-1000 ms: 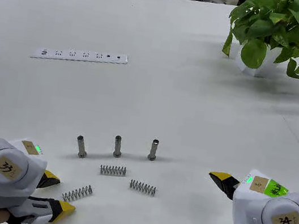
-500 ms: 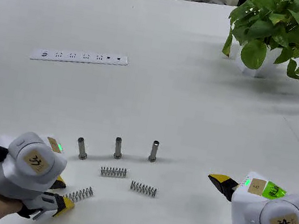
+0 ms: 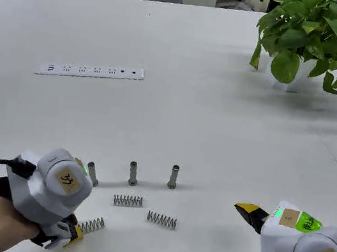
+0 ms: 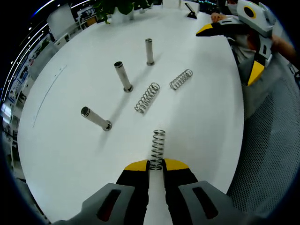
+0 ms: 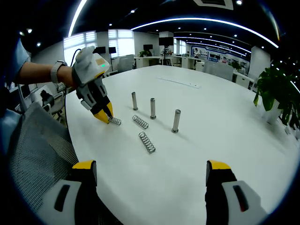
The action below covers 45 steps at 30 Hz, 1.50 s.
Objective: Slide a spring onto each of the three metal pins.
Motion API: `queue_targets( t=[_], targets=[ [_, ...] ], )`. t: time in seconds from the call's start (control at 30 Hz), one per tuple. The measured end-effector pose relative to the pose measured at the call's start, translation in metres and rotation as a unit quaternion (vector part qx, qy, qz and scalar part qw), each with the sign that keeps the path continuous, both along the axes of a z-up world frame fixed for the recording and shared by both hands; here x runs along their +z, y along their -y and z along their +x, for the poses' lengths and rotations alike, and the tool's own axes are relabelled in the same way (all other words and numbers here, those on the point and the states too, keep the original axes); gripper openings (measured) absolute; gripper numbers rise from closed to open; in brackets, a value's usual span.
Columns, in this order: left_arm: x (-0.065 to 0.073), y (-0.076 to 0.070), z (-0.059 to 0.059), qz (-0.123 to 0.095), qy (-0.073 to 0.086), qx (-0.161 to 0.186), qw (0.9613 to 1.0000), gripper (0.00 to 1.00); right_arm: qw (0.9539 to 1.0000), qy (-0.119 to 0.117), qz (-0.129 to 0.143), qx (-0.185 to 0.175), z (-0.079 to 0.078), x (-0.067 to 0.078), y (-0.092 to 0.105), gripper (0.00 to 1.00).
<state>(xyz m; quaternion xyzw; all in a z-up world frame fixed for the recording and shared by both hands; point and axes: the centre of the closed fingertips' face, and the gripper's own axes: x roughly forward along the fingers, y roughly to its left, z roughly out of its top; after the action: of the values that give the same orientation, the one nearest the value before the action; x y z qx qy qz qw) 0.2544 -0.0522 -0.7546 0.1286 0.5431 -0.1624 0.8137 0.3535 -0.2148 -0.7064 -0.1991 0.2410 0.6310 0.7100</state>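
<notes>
Head view, white table [image 3: 220, 128], items as they stand. Metal pins, three, upright in a row near the front edge: left pin [image 3: 92, 173], middle pin [image 3: 133, 173], right pin [image 3: 173, 176]; all three bare. Springs, three, lying flat on the table just in front of the row: centre spring [image 3: 128, 201] below the middle pin, right spring [image 3: 161, 219] slightly nearer the person, near spring [image 3: 94, 224] off to the left. Left tool [image 3: 78, 231], held in a hand low at the left: its jaws are drawn almost together and pinch the near end of the near spring, whose free end points away toward the pins; the left gripper view shows the coil seated between the yellow tips. Right tool [image 3: 217, 243], low at the right: jaws spread wide, nothing between them, well apart from pins and springs. Further back: white power strip [image 3: 90, 69] at the left, leafy potted plant [image 3: 320, 32] at the far right corner.
</notes>
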Motion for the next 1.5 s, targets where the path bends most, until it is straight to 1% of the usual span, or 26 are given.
queue_targets(
  t=[0.1, 0.17, 0.2, 0.27, 0.33, 0.37, 0.4, 0.47, 0.5, 0.53, 0.6, 0.67, 0.7, 0.77, 0.8, 0.83, 0.87, 0.9, 0.93, 1.0, 1.07, 1.17, 1.2, 1.23, 1.33, 1.5],
  targets=[
    [0.001, 0.000, -0.001, -0.005, 0.000, 0.008, 1.0000, 0.11, 1.0000, 0.000, 0.000, 0.002, -0.001, 0.001, -0.001, 0.98],
    [0.001, -0.003, -0.001, -0.015, 0.009, 0.020, 0.9996, 0.10, 1.0000, 0.001, 0.000, 0.001, -0.002, 0.002, -0.001, 0.98],
    [0.001, -0.003, -0.001, -0.022, 0.015, 0.027, 0.9993, 0.10, 1.0000, 0.001, 0.000, 0.000, -0.002, 0.002, -0.001, 0.98],
    [0.002, -0.004, 0.000, -0.048, 0.027, 0.049, 0.9973, 0.10, 1.0000, -0.002, 0.006, 0.000, -0.003, 0.005, -0.002, 0.98],
    [0.003, -0.004, 0.000, -0.079, 0.037, 0.074, 0.9934, 0.10, 0.9999, -0.007, 0.010, -0.004, 0.000, 0.006, -0.001, 0.98],
    [0.004, -0.005, 0.001, -0.100, 0.043, 0.097, 0.9894, 0.10, 0.9998, -0.012, 0.011, -0.009, 0.001, 0.006, 0.000, 0.98],
    [0.004, -0.006, 0.001, -0.111, 0.048, 0.108, 0.9868, 0.10, 0.9998, -0.014, 0.013, -0.010, 0.002, 0.006, 0.000, 0.98],
    [0.006, -0.010, 0.002, -0.124, 0.065, 0.121, 0.9828, 0.10, 0.9996, -0.017, 0.017, -0.014, 0.002, 0.009, 0.000, 0.98],
    [0.007, -0.011, 0.002, -0.126, 0.071, 0.125, 0.9816, 0.10, 0.9996, -0.017, 0.019, -0.013, 0.001, 0.010, 0.000, 0.98],
    [0.009, -0.011, 0.002, -0.131, 0.077, 0.127, 0.9802, 0.10, 0.9996, -0.017, 0.020, -0.013, 0.001, 0.010, 0.000, 0.98],
    [0.014, -0.009, 0.003, -0.141, 0.095, 0.132, 0.9766, 0.10, 0.9996, -0.020, 0.018, -0.013, 0.000, 0.009, 0.000, 0.98],
    [0.019, -0.007, 0.004, -0.144, 0.106, 0.127, 0.9757, 0.10, 0.9997, -0.018, 0.016, -0.010, 0.000, 0.008, 0.000, 0.98],
    [0.025, -0.005, 0.006, -0.144, 0.123, 0.122, 0.9743, 0.10, 0.9997, -0.018, 0.013, -0.007, -0.001, 0.008, 0.000, 0.98],
    [0.030, -0.002, 0.009, -0.148, 0.140, 0.116, 0.9722, 0.10, 0.9997, -0.018, 0.014, -0.005, -0.002, 0.008, -0.001, 0.98],
    [0.034, 0.001, 0.011, -0.153, 0.155, 0.105, 0.9705, 0.10, 0.9998, -0.018, 0.012, -0.003, -0.003, 0.008, -0.001, 0.98],
    [0.036, 0.003, 0.012, -0.156, 0.161, 0.093, 0.9702, 0.10, 0.9998, -0.018, 0.011, -0.001, -0.003, 0.008, -0.001, 0.98],
    [0.038, 0.004, 0.013, -0.157, 0.165, 0.092, 0.9694, 0.10, 0.9998, -0.016, 0.009, 0.001, -0.003, 0.009, -0.001, 0.98],
    [0.041, 0.004, 0.014, -0.156, 0.176, 0.086, 0.9682, 0.10, 0.9999, -0.015, 0.006, 0.006, -0.003, 0.009, -0.002, 0.97],
    [0.043, 0.007, 0.015, -0.158, 0.179, 0.082, 0.9677, 0.10, 0.9999, -0.013, 0.005, 0.010, -0.002, 0.011, -0.002, 0.97],
    [0.049, 0.012, 0.017, -0.160, 0.194, 0.068, 0.9654, 0.10, 0.9998, -0.012, 0.005, 0.015, -0.001, 0.015, -0.004, 0.97],
    [0.055, 0.019, 0.018, -0.164, 0.206, 0.052, 0.9632, 0.10, 0.9995, -0.027, 0.003, 0.019, -0.001, 0.020, -0.007, 0.93],
    [0.064, 0.030, 0.020, -0.177, 0.226, 0.032, 0.9574, 0.10, 0.9991, -0.030, 0.012, 0.028, 0.000, 0.030, -0.014, 0.90],
    [0.066, 0.033, 0.019, -0.182, 0.227, 0.029, 0.9562, 0.10, 0.9989, -0.033, 0.013, 0.030, -0.001, 0.032, -0.016, 0.89],
    [0.069, 0.036, 0.020, -0.182, 0.235, 0.022, 0.9545, 0.10, 0.9987, -0.037, 0.014, 0.033, -0.002, 0.035, -0.020, 0.88],
    [0.073, 0.042, 0.021, -0.186, 0.245, 0.011, 0.9513, 0.10, 0.9975, -0.049, 0.020, 0.047, -0.008, 0.043, -0.027, 0.83],
    [0.084, 0.053, 0.023, -0.186, 0.269, -0.024, 0.9449, 0.10, 0.9944, -0.047, 0.022, 0.092, -0.024, 0.054, -0.037, 0.75]
  ],
)
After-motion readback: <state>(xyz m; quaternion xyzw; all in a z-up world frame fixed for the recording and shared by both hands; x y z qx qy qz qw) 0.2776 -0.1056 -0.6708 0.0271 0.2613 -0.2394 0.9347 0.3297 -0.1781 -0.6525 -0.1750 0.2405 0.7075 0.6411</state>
